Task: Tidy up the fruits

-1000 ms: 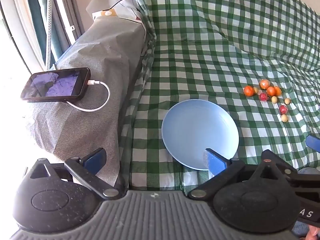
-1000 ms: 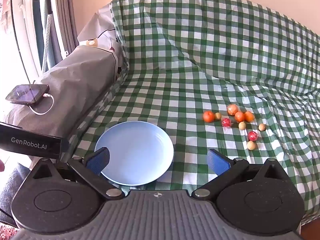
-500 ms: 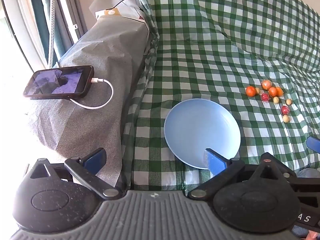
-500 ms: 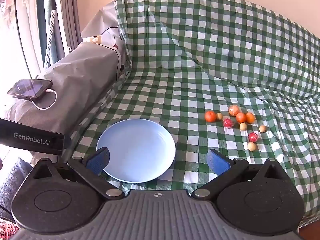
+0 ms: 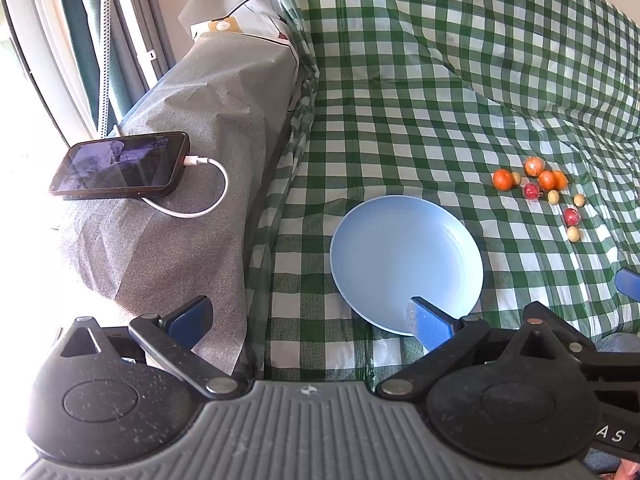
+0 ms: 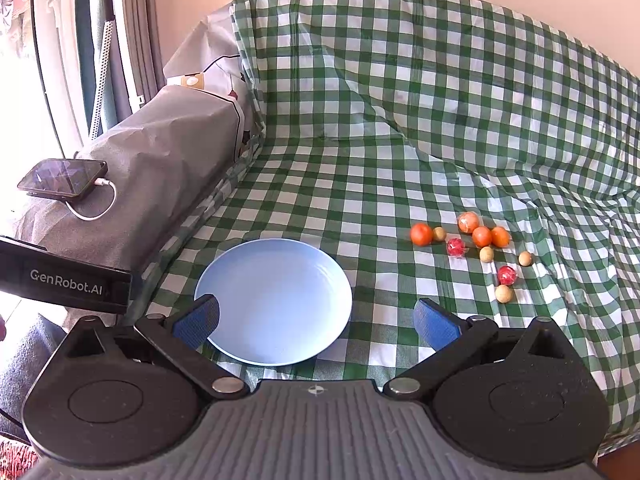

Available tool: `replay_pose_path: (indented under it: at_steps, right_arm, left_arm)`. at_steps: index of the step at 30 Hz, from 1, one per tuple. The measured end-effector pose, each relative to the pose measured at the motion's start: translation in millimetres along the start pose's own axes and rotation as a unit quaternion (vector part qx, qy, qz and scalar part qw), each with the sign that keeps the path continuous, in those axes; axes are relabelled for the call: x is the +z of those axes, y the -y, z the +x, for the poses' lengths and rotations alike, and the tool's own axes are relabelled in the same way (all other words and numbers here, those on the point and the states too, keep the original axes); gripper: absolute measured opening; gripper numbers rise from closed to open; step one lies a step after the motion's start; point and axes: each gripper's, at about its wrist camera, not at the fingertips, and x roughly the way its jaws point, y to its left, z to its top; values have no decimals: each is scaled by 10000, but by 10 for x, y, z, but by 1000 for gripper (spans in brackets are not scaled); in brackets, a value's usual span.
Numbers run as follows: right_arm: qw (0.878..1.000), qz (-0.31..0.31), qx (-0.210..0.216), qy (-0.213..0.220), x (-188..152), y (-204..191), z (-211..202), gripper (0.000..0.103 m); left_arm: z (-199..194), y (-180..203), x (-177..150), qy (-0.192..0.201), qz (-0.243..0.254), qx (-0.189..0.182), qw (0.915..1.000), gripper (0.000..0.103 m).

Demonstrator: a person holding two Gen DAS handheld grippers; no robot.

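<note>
A green-and-white checked cloth (image 6: 360, 168) is spread over a surface that is bounded at the back by a cloth-covered upright part and at the left edge by a grey-covered arm (image 6: 160, 160). On that arm a phone (image 5: 120, 165) is laid flat, with a white cable (image 5: 208, 192) plugged into it. Beyond the arm a window frame (image 6: 60, 80) is seen.

A blue plate (image 6: 276, 300) is set near the front edge, left of the middle, and nothing is held in it. The fruits (image 6: 476, 246) are scattered as a loose cluster to the right of the plate, well apart from it: several orange ones, two red ones and a few small pale ones. Open checked cloth is left between plate and cluster, and more behind both.

The left gripper (image 5: 308, 316) is held low over the front edge, its fingers spread wide and nothing between them; one fingertip overlaps the plate's near rim in the left wrist view. The right gripper (image 6: 316, 316) is likewise held open and unloaded above the front edge, aimed across the plate. On the left gripper's body, "GenRobot.AI" is read in the right wrist view.
</note>
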Motion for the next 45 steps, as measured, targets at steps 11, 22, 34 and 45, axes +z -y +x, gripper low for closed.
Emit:
replay_pose_path:
  at_steps: [11, 22, 34, 45]
  right_arm:
    - [10000, -4, 15, -26, -10, -2, 12, 103]
    - [9999, -6, 47, -105, -19, -42, 36, 103]
    - [9999, 2, 46, -107, -3, -30, 28, 103]
    - [9999, 0, 44, -101, 4, -28, 17, 103]
  left_arm:
    - [28, -3, -13, -46, 39, 7, 10000, 103]
    - [53, -3, -20, -73, 60, 0, 10000, 103]
    - [52, 0, -24, -69, 59, 4, 10000, 103]
    - [47, 0, -23, -69, 46, 2, 10000, 103]
